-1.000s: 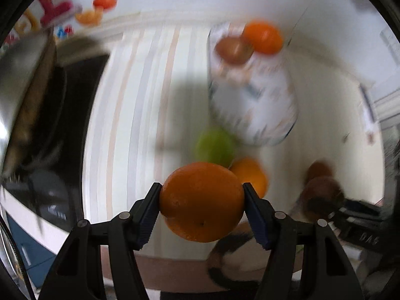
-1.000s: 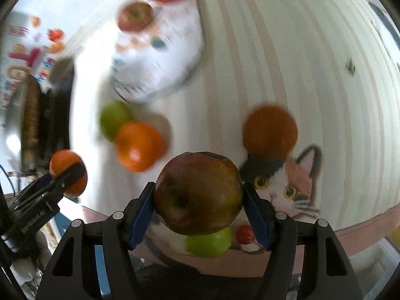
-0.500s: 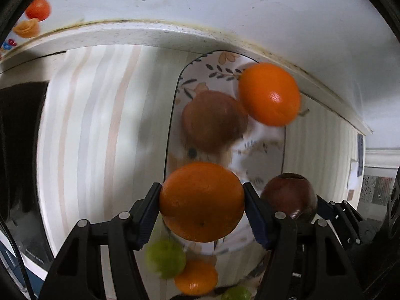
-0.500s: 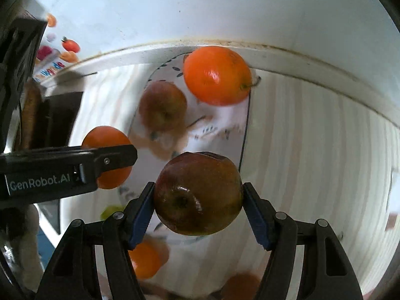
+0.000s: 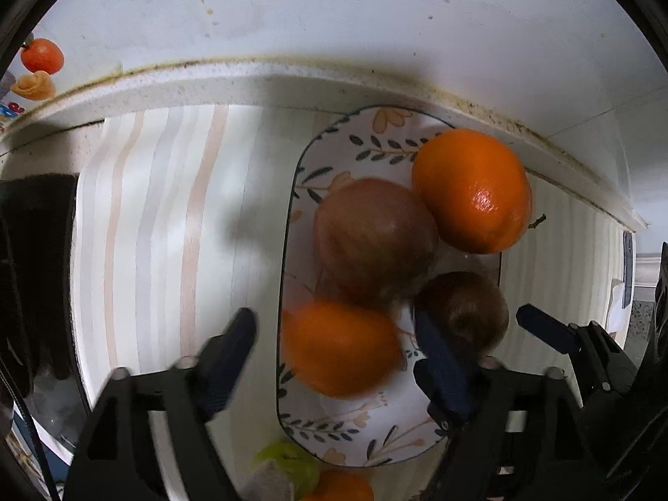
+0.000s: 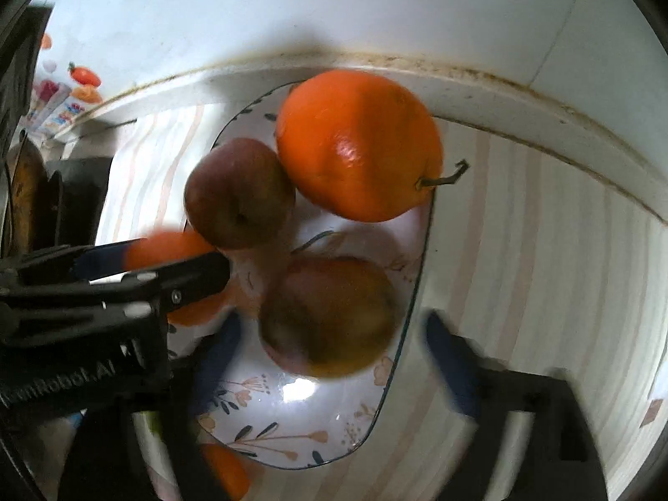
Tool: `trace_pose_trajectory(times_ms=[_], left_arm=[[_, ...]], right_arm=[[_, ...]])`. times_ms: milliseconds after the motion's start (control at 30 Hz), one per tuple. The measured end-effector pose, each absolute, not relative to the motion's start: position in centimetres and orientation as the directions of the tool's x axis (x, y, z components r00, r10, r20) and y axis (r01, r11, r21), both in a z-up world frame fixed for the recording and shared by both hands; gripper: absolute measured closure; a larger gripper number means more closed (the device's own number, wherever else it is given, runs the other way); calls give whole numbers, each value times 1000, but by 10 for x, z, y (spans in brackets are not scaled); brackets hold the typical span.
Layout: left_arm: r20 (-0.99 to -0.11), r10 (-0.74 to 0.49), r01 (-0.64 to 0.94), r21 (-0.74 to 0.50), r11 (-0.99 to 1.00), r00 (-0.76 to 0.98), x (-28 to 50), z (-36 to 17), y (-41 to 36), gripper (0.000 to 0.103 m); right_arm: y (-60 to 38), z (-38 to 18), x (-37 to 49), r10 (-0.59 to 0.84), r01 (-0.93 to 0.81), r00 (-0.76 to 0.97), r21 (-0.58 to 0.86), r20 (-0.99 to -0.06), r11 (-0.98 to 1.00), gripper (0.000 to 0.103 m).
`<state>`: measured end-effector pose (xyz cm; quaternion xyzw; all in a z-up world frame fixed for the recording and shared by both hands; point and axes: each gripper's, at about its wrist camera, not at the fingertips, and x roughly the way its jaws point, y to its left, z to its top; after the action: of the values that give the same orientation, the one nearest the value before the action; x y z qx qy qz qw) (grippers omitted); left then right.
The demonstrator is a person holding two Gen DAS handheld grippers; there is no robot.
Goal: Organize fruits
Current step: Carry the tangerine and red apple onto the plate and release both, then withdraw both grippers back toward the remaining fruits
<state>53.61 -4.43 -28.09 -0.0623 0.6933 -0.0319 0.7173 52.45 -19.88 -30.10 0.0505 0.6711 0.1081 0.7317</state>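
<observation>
A floral oval plate (image 5: pixel 375 442) (image 6: pixel 292 430) lies on the striped cloth against the wall. It holds a big orange (image 5: pixel 471 190) (image 6: pixel 359 146) and a red-brown apple (image 5: pixel 375 238) (image 6: pixel 238 194) at the far end. My left gripper (image 5: pixel 338 346) is open, with a blurred orange (image 5: pixel 340 346) (image 6: pixel 175 250) between its spread fingers on the plate. My right gripper (image 6: pixel 330 338) is open, with a dark red apple (image 6: pixel 330 317) (image 5: pixel 463 313) between its fingers on the plate. The right gripper's fingers (image 5: pixel 542 330) show at the right in the left wrist view.
A green fruit (image 5: pixel 288 469) and another orange (image 5: pixel 342 486) (image 6: pixel 227 474) lie just off the plate's near end. A dark pan or stove (image 5: pixel 37 271) stands at the left. The wall (image 5: pixel 334 12) and its raised ledge (image 5: pixel 259 83) run close behind the plate.
Both grippers came down over the plate and opened. The orange left the left gripper and the dark apple left the right gripper; both now sit on the plate.
</observation>
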Motion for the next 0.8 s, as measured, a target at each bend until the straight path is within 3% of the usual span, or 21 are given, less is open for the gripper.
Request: trace_pose_trajectory(times_ms=[100,433,800], left_arm=[[-992,-114,-37,-116,993,53,535,-277,-44,15],[-992,-97,-29,-99,995,79,524,-257,-43,14],[-978,-19,1,-19,1000,210,464,-197,-28,14]], right_arm=[[-203,-301,524,207,-76,66,202,-976,976,1],[-217,-293,512,186,-22,61,185,-981,982,1],[-228,-244,465,125,30,120,130,-985,991,1]])
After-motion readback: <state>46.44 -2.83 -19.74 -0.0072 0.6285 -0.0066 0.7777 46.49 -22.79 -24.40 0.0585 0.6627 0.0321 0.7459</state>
